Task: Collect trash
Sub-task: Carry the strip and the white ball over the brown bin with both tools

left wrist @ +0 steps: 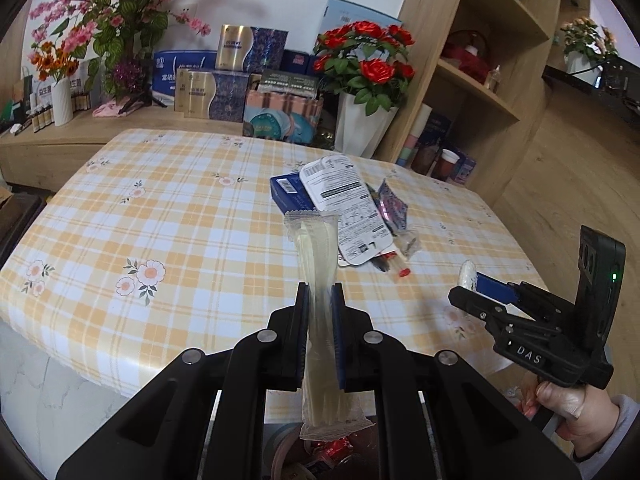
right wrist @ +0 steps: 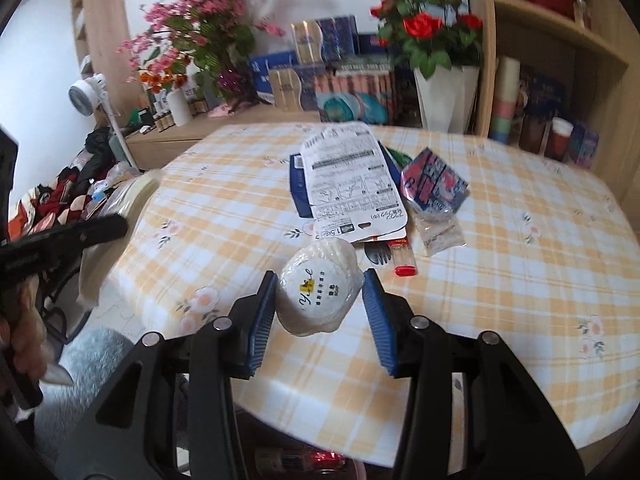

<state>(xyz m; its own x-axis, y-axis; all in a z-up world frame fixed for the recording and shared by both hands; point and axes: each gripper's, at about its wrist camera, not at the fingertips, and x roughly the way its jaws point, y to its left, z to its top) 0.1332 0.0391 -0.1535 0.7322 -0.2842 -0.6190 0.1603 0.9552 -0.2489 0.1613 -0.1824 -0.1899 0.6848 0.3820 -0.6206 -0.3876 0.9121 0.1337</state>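
In the left wrist view my left gripper (left wrist: 320, 300) is shut on a long clear wrapper (left wrist: 314, 248) with pale sticks inside, held upright above the near edge of the checked table (left wrist: 160, 208). My right gripper (right wrist: 320, 284) is shut on a round white soap packet (right wrist: 318, 296), lifted over the table's front edge. The same gripper (left wrist: 468, 286) shows at the right of the left wrist view. On the table (right wrist: 520, 280) lie a white printed card (right wrist: 352, 184), a blue box (right wrist: 298, 188), a crumpled blue-pink wrapper (right wrist: 434, 184), a small clear bag (right wrist: 440, 236) and a red-capped lighter (right wrist: 402, 258).
A bin with red trash (left wrist: 332, 452) shows below the table edge under my left gripper. Behind the table stand a white vase of red roses (left wrist: 366, 124), stacked gift boxes (left wrist: 224, 88) and wooden shelves (left wrist: 492, 64). A person's hand (left wrist: 568, 404) holds the right gripper's handle.
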